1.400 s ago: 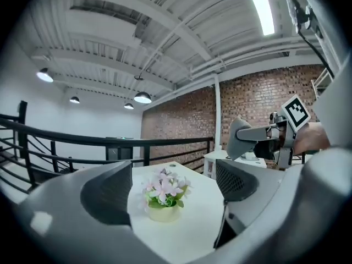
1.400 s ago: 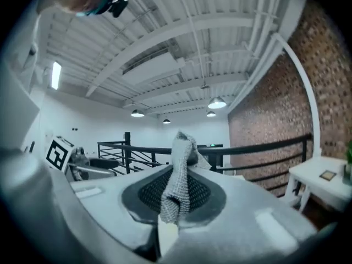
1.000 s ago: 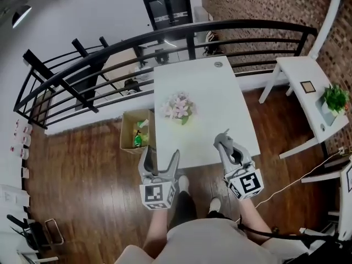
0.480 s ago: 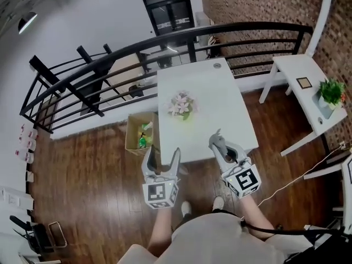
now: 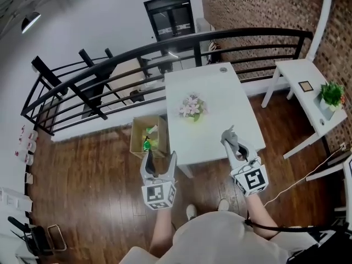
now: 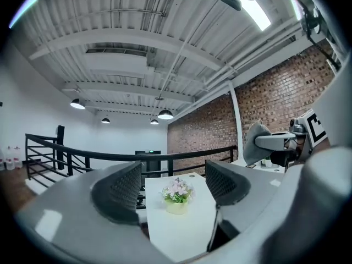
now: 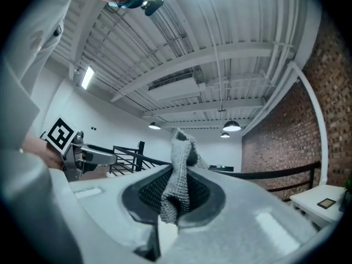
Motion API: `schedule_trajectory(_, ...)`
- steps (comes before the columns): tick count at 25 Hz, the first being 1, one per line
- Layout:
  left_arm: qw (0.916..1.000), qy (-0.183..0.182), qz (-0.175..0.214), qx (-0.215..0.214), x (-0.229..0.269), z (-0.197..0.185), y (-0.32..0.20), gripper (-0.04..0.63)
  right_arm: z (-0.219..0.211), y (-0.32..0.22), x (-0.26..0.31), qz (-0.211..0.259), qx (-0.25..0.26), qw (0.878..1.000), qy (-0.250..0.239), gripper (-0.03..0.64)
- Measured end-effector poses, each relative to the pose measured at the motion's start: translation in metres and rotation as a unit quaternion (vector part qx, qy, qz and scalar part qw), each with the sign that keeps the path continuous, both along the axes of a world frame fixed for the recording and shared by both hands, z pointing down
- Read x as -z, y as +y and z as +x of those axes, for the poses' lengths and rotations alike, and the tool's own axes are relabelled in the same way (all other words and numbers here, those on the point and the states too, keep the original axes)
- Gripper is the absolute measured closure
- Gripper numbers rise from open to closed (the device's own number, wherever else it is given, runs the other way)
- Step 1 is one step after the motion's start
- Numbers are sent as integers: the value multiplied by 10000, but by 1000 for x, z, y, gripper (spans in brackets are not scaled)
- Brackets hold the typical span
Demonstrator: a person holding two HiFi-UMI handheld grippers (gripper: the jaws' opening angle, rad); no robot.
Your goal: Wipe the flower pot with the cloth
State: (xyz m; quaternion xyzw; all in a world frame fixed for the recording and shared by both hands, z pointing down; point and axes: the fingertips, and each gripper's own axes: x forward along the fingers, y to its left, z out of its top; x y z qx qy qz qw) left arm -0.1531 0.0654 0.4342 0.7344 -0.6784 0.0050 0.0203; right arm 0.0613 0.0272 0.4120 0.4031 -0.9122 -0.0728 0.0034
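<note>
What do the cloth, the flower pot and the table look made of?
Cloth: grey knitted or woven fabric, coarse mesh texture visible.
Flower pot: pale, smooth; ceramic or plastic, hard to tell.
Table: white, smooth matte top, probably painted or laminated board.

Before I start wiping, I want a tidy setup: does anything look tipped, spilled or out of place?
Nothing stands out. The small pale pot of pink flowers stands upright on the white rectangular table, nothing spilled around it, and the grey knitted cloth is pinched in the right tongs.
</note>
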Motion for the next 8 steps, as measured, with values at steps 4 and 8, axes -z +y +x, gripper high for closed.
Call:
schedule_trajectory(4,9999,-53,126,-81,9,-8,-2,225,-6,0,-2,-74,-73,9999,-79,607)
schedule_trajectory(8,9998,-16,131,-135,8,-12,-2,225,-11,1,0,-58,-124,9999,-83,607)
